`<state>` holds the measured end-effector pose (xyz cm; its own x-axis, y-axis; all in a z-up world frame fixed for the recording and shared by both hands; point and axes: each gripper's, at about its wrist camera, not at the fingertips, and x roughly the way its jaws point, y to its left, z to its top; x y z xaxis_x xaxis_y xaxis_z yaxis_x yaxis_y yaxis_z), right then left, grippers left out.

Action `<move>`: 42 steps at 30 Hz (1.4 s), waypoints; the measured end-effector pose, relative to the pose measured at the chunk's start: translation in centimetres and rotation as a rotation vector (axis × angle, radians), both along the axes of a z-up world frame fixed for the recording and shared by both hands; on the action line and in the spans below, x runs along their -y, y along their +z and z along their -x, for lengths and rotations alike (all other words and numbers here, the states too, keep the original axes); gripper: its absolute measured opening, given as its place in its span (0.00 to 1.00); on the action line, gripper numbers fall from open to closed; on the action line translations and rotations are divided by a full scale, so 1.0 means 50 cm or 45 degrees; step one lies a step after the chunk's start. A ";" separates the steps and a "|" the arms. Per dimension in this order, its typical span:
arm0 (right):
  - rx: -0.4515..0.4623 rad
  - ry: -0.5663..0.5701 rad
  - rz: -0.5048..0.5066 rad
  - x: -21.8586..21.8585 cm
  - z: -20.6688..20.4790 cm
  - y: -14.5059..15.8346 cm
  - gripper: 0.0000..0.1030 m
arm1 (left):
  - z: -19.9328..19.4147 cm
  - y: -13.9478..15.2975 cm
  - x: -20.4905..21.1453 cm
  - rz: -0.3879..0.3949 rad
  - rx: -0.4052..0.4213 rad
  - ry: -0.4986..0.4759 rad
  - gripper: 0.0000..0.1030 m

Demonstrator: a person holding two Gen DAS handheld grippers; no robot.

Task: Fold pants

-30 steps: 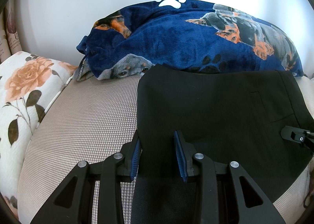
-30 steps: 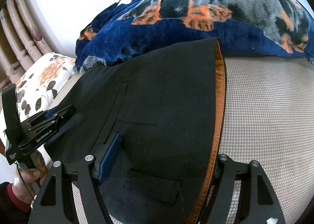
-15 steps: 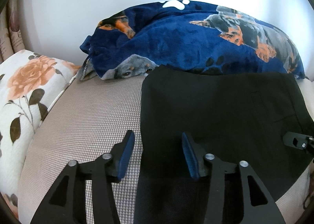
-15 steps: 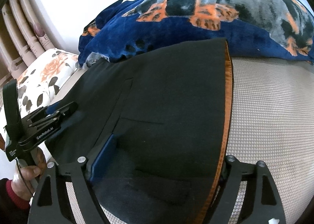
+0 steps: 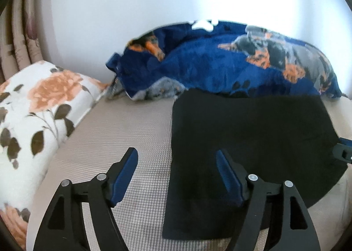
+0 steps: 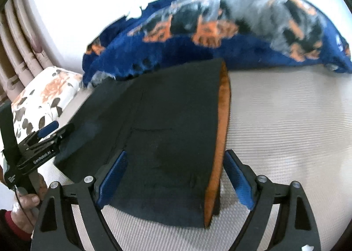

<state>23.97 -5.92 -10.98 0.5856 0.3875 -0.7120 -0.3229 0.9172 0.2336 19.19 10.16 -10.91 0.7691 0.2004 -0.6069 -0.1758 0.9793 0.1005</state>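
Left wrist view first: my left tool point(image 5: 176, 158) has just been opening and now stands wide, with nothing pinched. The left edge of the folded black pants point(image 5: 253, 141) runs up between the two blue pads; the right pad hangs over the cloth, the left pad point(image 5: 125, 174) over bare bed point(image 5: 110, 141). I can't tell whether either pad actually touches anything. The pants lie flat on the beige woven bed cover, their far edge tucked right against the blue dog-print blanket point(image 5: 209, 68). A floral pillow point(image 5: 37, 105) sits well to the left of the pants, with curtain folds point(image 5: 19, 37) and a plain white wall behind. The strip of bed between pillow and pants is bare. The tip of the other tool pokes in at the pants' right edge.

Right wrist view: my right tool point(image 6: 176, 167) has also just been spreading and is wide now, gripping nothing. The near end of the pants lies between its pads, orange-lined waistband point(image 6: 222, 141) just inside the right pad. To the right of the pants it's bare bed up to the blanket. Off the pants' left edge I can see the left tool point(image 6: 50, 132), held by a hand point(image 6: 26, 202) in a red cuff, its pads just beside the cloth.
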 end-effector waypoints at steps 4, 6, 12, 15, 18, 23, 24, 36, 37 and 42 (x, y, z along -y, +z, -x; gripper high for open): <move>0.049 0.005 -0.038 0.009 0.048 0.040 0.85 | 0.000 0.037 -0.058 -0.012 0.057 0.005 0.80; 0.075 0.014 -0.046 0.008 0.077 0.057 0.86 | 0.005 0.054 -0.079 -0.032 0.088 0.006 0.85; 0.161 0.059 -0.055 -0.001 0.167 0.105 0.87 | 0.078 0.164 -0.158 -0.142 0.287 0.027 1.00; 0.187 0.061 -0.087 0.011 0.202 0.132 0.88 | 0.115 0.232 -0.208 -0.197 0.393 0.067 1.00; 0.222 0.064 -0.099 0.023 0.231 0.162 0.88 | 0.152 0.303 -0.263 -0.215 0.489 0.067 1.00; 0.285 0.074 -0.123 0.036 0.278 0.209 0.91 | 0.212 0.378 -0.352 -0.255 0.627 0.135 1.00; 0.295 0.080 -0.122 0.035 0.286 0.217 0.91 | 0.226 0.387 -0.371 -0.266 0.655 0.191 1.00; 0.303 0.111 -0.114 0.038 0.337 0.232 0.92 | 0.249 0.398 -0.435 -0.158 0.557 0.053 1.00; 0.300 0.108 -0.115 0.039 0.339 0.231 0.92 | 0.246 0.394 -0.443 -0.150 0.544 0.048 1.00; 0.279 0.101 -0.121 0.045 0.340 0.224 0.92 | 0.250 0.366 -0.428 -0.088 0.482 0.015 1.00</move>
<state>6.98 -8.18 0.20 0.6871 0.4977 -0.5293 -0.4455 0.8641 0.2341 6.69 31.58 7.37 0.9335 0.2409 -0.2655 -0.2242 0.9702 0.0918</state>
